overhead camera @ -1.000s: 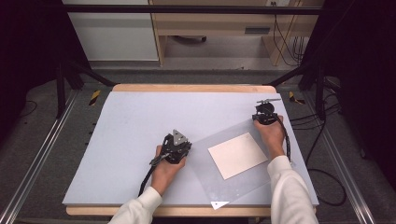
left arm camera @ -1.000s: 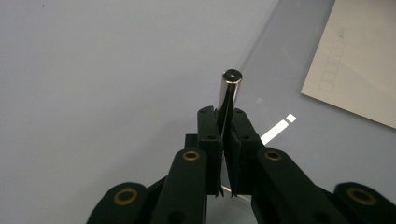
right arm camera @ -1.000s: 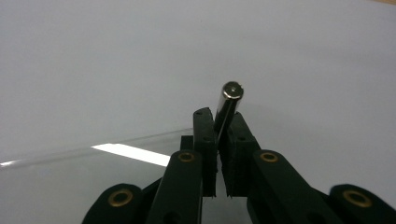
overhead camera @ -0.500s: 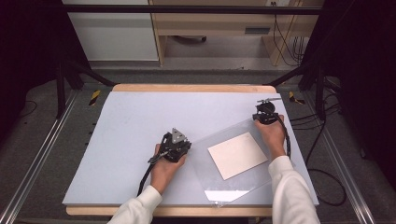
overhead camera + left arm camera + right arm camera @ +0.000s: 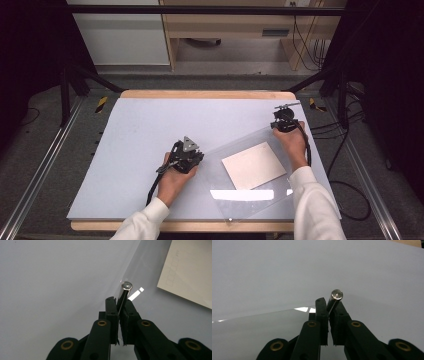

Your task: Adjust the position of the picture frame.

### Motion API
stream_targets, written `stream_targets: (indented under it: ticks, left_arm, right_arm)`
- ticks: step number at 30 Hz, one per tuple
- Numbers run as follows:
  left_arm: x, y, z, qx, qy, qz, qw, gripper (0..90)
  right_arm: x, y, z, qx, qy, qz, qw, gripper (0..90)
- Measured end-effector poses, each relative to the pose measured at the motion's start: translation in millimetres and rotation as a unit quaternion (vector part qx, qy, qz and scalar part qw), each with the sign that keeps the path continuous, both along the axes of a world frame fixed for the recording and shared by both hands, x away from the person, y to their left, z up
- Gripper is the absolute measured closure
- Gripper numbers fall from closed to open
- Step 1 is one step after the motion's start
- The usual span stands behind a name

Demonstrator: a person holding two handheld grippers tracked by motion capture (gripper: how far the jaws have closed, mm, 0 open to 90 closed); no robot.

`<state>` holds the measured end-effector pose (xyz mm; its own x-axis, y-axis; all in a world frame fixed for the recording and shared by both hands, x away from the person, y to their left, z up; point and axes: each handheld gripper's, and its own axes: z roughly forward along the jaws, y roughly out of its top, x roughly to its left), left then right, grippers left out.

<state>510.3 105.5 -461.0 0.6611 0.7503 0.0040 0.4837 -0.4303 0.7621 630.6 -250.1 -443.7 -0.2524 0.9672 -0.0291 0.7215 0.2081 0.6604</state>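
Clear plastic sleeve (image 5: 250, 172) holding a paper sheet (image 5: 254, 165) lies by the table's (image 5: 135, 130) right edge; left gripper (image 5: 192, 159) and right gripper (image 5: 285, 122) each clamp a sleeve corner.

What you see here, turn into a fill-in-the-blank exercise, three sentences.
1. The left claw and right claw are each ____ on a metal pin.
2. The paper sheet lies inside a ____ plastic sleeve.
3. That sheet lies nearer the person's ____ hand.

Missing words: shut; clear; right.
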Motion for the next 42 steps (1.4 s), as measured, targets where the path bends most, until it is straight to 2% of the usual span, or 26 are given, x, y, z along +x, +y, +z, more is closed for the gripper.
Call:
stream_targets:
  ticks: [8, 18, 26, 35, 39, 42]
  left_arm:
    - [-2.0, 3.6, 7.5, 0.005, -0.007, -0.004, 1.0000, 84.6]
    - [-3.1, 17.7, 18.2, 0.004, -0.012, 0.004, 0.9999, 84.1]
    - [-2.8, 34.5, 31.8, 0.010, -0.020, 0.012, 0.9997, 84.0]
    - [-0.6, 59.2, 47.0, 0.007, -0.020, 0.016, 0.9996, 83.8]
    - [0.5, 68.4, 53.8, 0.018, -0.019, 0.009, 0.9996, 83.7]
    - [2.7, 77.2, 58.5, 0.020, -0.021, 0.014, 0.9995, 83.7]
  right_arm:
    - [-0.8, 5.2, 15.2, -0.006, 0.001, 0.007, 1.0000, 85.8]
    - [-5.0, 15.1, 25.7, -0.009, 0.009, 0.018, 0.9998, 85.8]
    - [-3.5, 31.3, 38.0, -0.009, 0.006, 0.025, 0.9996, 85.9]
    - [-3.1, 54.1, 52.8, -0.014, 0.002, 0.040, 0.9991, 85.8]
    - [-2.5, 63.7, 57.8, -0.015, 0.004, 0.042, 0.9990, 85.8]
    - [-3.0, 71.5, 61.6, -0.014, 0.001, 0.044, 0.9989, 85.8]
